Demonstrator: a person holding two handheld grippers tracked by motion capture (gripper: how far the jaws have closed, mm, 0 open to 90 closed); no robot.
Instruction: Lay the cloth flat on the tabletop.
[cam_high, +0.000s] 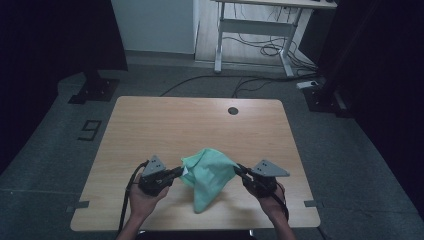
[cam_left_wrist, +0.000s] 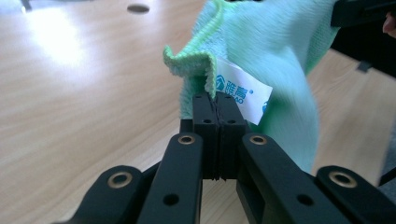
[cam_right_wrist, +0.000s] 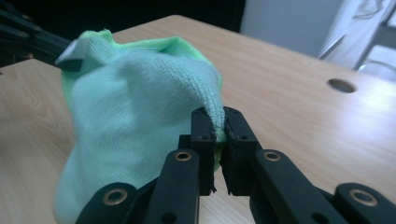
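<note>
Left gripper view: the left gripper (cam_left_wrist: 215, 100) has its jaws clamped on a hemmed corner of the green cloth (cam_left_wrist: 275, 51), right beside a white label (cam_left_wrist: 240, 95) printed with a blue logo and Chinese characters. The right gripper (cam_right_wrist: 219, 123) pinches the cloth's opposite edge. The cloth hangs between them, its lower end on the table (cam_high: 165, 125), nearer the person than the round hole (cam_high: 233, 110).
</note>
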